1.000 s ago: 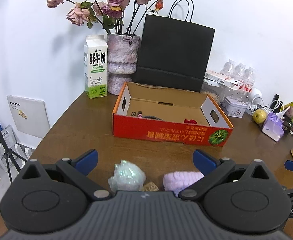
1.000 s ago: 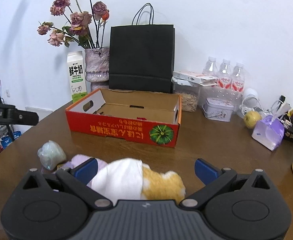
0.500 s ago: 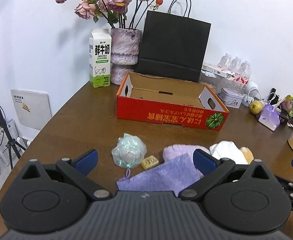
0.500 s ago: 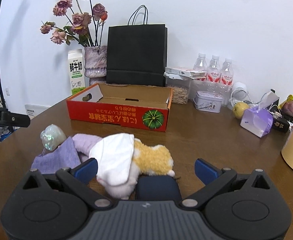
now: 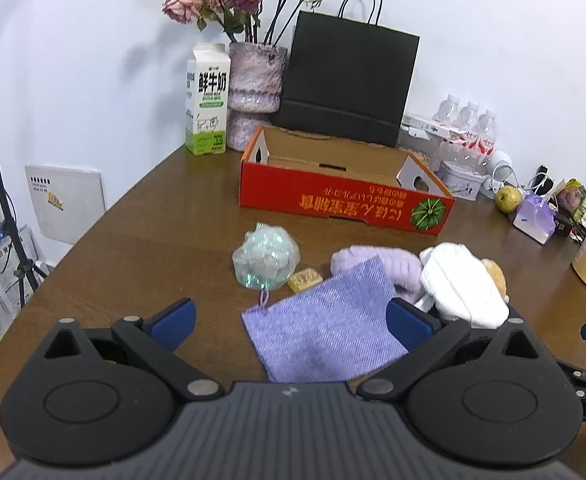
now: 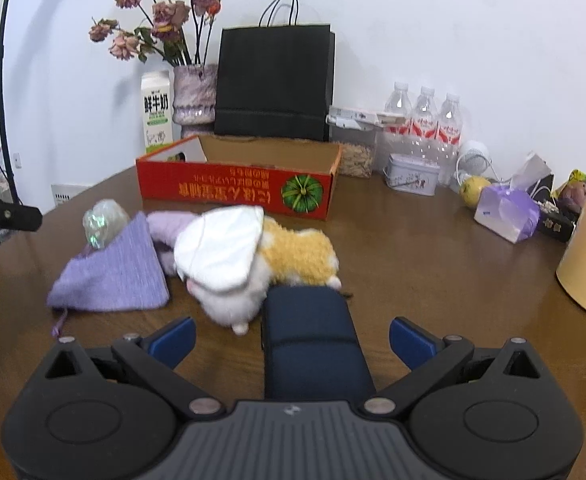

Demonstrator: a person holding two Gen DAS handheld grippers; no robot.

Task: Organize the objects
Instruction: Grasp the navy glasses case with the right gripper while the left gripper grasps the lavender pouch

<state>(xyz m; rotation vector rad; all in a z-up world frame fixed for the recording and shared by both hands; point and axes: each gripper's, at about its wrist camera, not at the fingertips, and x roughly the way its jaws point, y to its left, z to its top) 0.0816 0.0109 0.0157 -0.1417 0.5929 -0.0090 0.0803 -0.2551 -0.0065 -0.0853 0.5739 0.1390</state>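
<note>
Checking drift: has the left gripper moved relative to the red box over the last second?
Yes. The left gripper has backed away: the red box sits farther off.

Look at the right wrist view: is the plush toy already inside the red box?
No, the plush toy lies on the table, in front of the red box.

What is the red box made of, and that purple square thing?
The red box looks like cardboard: brown, matte inside, with glossy red print outside. The purple square seems to be woven cloth, with fine diagonal ribbing and a soft, matte look, perhaps a small pouch.
</note>
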